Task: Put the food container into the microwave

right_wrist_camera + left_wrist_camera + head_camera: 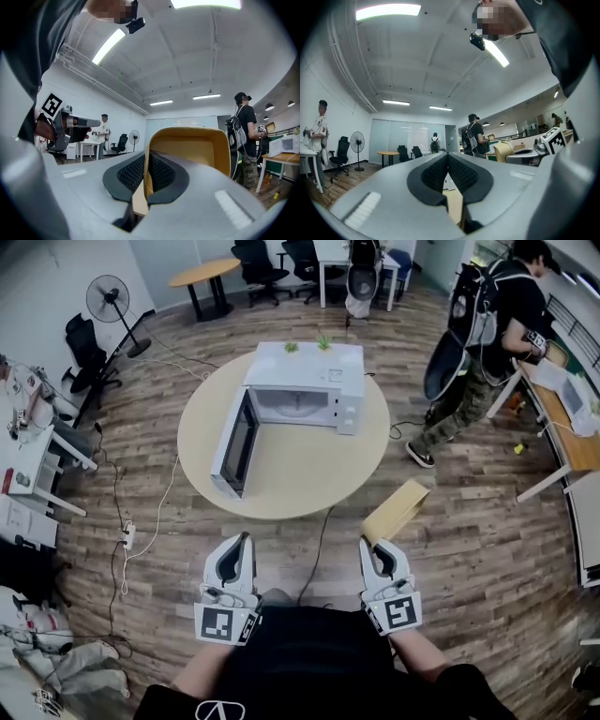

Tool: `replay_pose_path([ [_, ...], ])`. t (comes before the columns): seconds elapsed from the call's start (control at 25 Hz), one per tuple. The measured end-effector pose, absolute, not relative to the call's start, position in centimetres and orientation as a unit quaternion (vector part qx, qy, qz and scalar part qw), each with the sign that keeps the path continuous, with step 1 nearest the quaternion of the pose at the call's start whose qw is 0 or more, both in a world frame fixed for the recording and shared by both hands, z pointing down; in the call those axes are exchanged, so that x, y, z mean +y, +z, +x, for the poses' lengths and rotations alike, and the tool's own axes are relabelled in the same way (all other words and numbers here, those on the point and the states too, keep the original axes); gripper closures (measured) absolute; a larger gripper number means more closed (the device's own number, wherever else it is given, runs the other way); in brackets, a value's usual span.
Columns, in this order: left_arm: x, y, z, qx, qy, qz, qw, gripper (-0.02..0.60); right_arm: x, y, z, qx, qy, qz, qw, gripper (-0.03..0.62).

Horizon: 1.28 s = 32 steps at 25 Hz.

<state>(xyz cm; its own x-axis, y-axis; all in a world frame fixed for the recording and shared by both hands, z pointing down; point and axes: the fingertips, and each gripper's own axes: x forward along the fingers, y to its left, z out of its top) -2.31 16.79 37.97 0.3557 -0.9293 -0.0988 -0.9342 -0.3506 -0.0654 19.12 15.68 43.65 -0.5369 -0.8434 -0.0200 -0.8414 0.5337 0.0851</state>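
Observation:
A white microwave [302, 381] stands on the round beige table [291, 474], its door [234, 442] swung wide open toward the left. My right gripper [377, 547] is shut on the rim of a tan food container [396, 512], held up near my body, short of the table's front edge. In the right gripper view the container [190, 145] rises upright above the closed pads [157, 171]. My left gripper [239, 545] hangs at the same height to the left, shut and holding nothing; its pads [459, 173] meet in the left gripper view.
A person with a backpack [487, 329] stands at the right by a desk [562, 418]. Cables [159, 512] run across the wood floor to a power strip [127, 538]. A standing fan [111, 301], chairs and another round table [206, 276] lie farther back.

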Motion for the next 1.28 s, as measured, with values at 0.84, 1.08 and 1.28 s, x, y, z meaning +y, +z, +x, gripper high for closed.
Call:
replay_pose_path([
  [0.84, -4.7, 37.0, -8.0, 0.525, 0.057, -0.847, 0.057, 0.581, -1.6, 41.7, 11.5, -0.865, -0.062, 0.495, 0.044, 0.582],
  [1.08, -11.3, 36.8, -10.6, 0.5, 0.066, -0.862, 0.046, 0.581, -8.0, 40.8, 8.5, -0.85, -0.049, 0.523, 0.044, 0.582],
  [1.28, -15.3, 37.4, -12.4, 0.483, 0.066, -0.872, 0.035, 0.581, -11.8, 40.5, 6.1, -0.842, -0.059, 0.533, 0.055, 0.582],
])
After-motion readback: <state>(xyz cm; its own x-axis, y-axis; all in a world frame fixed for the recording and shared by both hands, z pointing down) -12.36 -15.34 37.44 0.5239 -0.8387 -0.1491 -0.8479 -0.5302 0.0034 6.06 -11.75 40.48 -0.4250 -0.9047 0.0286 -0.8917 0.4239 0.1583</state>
